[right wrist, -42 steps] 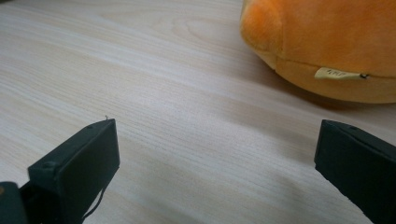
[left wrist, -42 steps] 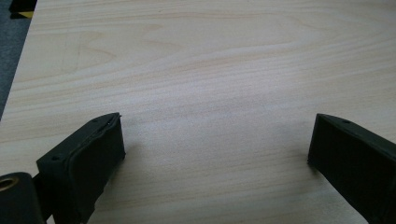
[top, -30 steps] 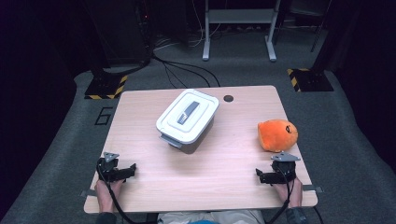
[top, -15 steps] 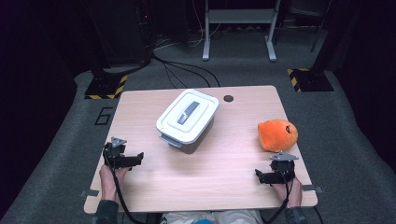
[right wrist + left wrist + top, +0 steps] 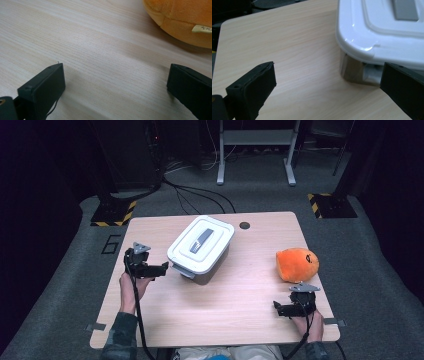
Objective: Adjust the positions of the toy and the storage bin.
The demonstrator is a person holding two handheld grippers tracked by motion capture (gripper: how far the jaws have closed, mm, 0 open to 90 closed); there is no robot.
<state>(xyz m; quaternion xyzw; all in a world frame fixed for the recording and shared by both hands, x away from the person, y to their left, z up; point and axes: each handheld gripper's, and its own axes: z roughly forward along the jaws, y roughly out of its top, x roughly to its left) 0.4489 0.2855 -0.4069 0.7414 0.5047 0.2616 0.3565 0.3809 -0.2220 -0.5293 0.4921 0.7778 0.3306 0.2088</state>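
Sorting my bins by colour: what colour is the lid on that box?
White, with a grey handle set in the lid; the high view shows it best.

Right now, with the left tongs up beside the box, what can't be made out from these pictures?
- Box contents: high view, the white lid covers them.
- Latch under the lid rim: left gripper view, partly behind the right-hand jaw.
- Tag print on the orange toy: right gripper view, cut by the edge and too small.
- Toy's far side: high view, hidden by its own body.

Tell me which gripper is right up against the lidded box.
The left gripper, jaws open at the box corner; the right gripper sits apart, by the orange plush.
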